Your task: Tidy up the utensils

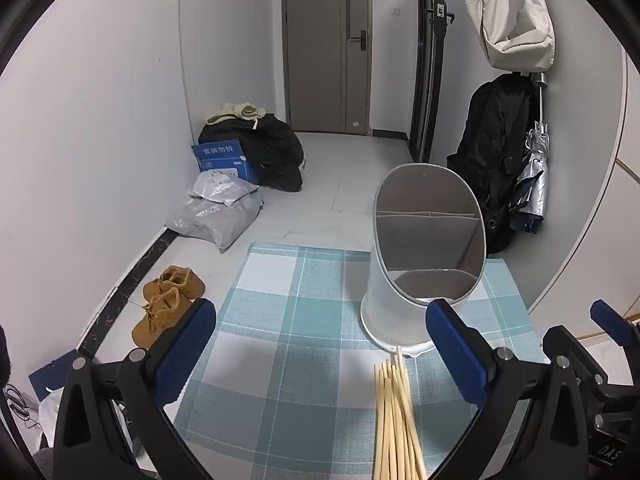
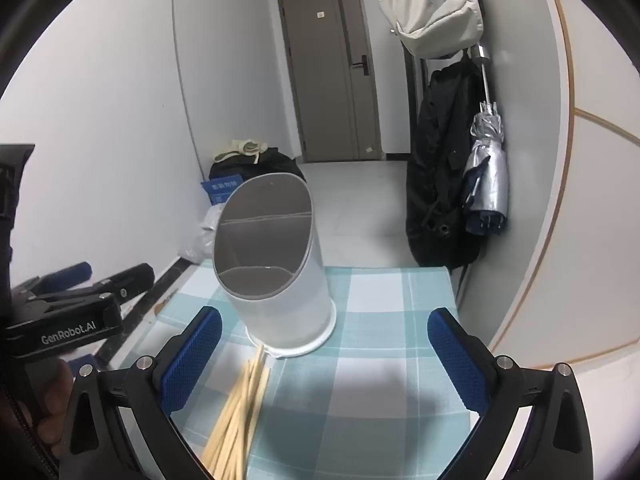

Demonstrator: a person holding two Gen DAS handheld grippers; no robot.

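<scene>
A bundle of several wooden chopsticks lies on the blue-and-white checked tablecloth, its tips pointing toward a white utensil holder with a slanted grey-lined mouth and an inner divider. My left gripper hovers over the cloth, open, with nothing between its blue pads; the chopsticks lie near its right finger. In the right wrist view the chopsticks lie close to the left finger of my right gripper, also open and empty, just short of the holder. The left gripper shows at the far left there.
The table's far edge drops to a tiled floor. On the floor lie brown shoes, grey parcels, a blue box and black bags. A dark coat, a silver umbrella and a beige bag hang on the right wall.
</scene>
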